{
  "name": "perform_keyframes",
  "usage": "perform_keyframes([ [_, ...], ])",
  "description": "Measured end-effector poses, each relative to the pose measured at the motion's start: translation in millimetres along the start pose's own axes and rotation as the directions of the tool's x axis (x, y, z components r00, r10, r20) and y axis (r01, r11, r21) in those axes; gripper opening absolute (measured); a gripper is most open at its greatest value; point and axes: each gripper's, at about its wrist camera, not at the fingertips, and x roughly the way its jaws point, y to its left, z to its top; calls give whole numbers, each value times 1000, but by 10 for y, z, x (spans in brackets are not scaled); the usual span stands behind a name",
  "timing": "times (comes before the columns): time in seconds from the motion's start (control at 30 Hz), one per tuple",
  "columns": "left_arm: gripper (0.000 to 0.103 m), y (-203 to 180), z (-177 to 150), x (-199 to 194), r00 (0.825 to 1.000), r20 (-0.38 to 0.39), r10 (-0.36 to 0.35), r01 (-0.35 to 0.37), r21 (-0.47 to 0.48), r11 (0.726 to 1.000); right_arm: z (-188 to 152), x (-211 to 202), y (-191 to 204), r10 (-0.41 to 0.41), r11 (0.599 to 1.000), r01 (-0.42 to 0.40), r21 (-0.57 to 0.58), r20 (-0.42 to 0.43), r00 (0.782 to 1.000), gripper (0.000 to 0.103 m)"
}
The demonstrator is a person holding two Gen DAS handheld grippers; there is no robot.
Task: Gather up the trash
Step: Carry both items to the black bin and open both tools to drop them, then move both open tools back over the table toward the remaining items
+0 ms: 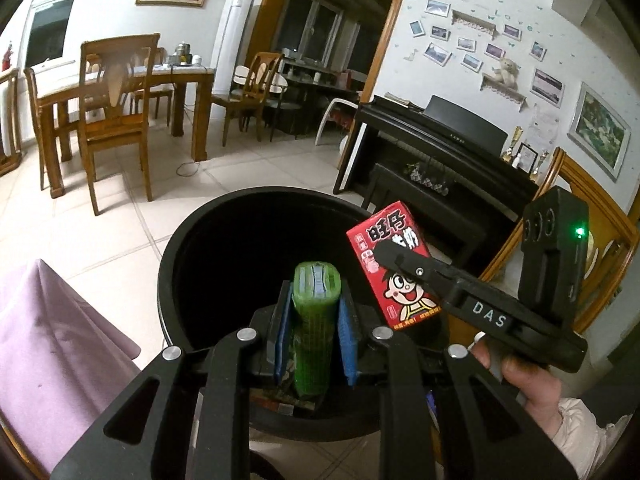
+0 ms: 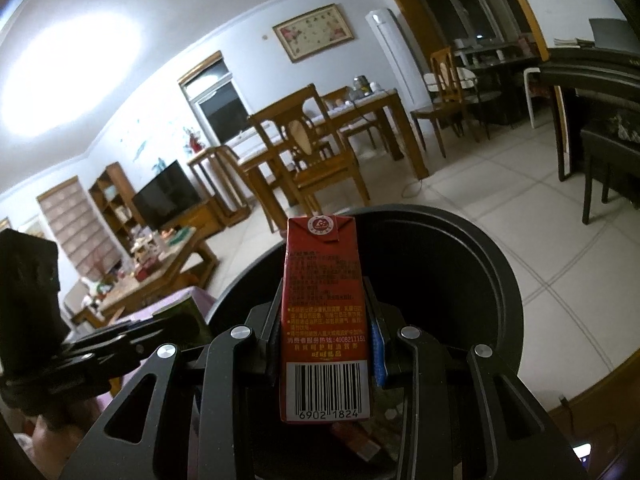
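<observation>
My left gripper [image 1: 314, 320] is shut on a green snack packet [image 1: 314, 332] and holds it upright over the open mouth of a round black trash bin [image 1: 176, 264]. My right gripper [image 2: 326, 320] is shut on a red milk carton [image 2: 324, 304] with a barcode, held above the same bin [image 2: 496, 280]. In the left wrist view the red carton [image 1: 394, 264] and the right gripper [image 1: 404, 266] hang over the bin's right rim. Some trash lies at the bin's bottom. In the right wrist view the left gripper shows at the left, with the green packet [image 2: 184, 312] in it.
A pink cloth [image 1: 52, 344] covers a surface left of the bin. A wooden dining table and chairs [image 1: 116, 96] stand beyond on the tiled floor. A black piano [image 1: 432, 152] is at the right. A cluttered coffee table [image 2: 160, 256] and a TV are at far left.
</observation>
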Motion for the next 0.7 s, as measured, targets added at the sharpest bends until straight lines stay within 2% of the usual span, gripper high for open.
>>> perform_keyframes([
  [0.03,34,4,7,-5,1000,1,0,0,-3,1000,-5,-3,6,1,1000,-1,2,3,1000,58],
  [0.07,66,5,13,-25,1000,7,5,-5,-6,1000,8,-8,-10,-2,1000,2,7,17,1000,69],
  [0.1,86,12,16,-70,999,22,27,-27,-10,1000,6,-36,-7,-6,1000,5,14,38,999,82],
  [0.13,98,17,9,-116,998,44,44,-44,-12,999,3,-67,0,1,1000,-2,17,63,998,84],
  [0.17,98,14,9,-166,997,65,45,-44,-8,999,13,-118,3,1,1000,-2,14,67,998,85],
  [0.27,98,-28,27,-256,996,81,42,-43,14,999,27,-163,3,2,1000,-3,10,86,996,98],
  [0.43,98,-70,-10,-392,993,101,68,-73,38,997,53,-232,-27,-2,1000,1,7,90,996,98],
  [0.7,98,70,-134,-802,985,129,119,-120,3,993,-13,-263,148,15,1000,-15,-8,66,998,98],
])
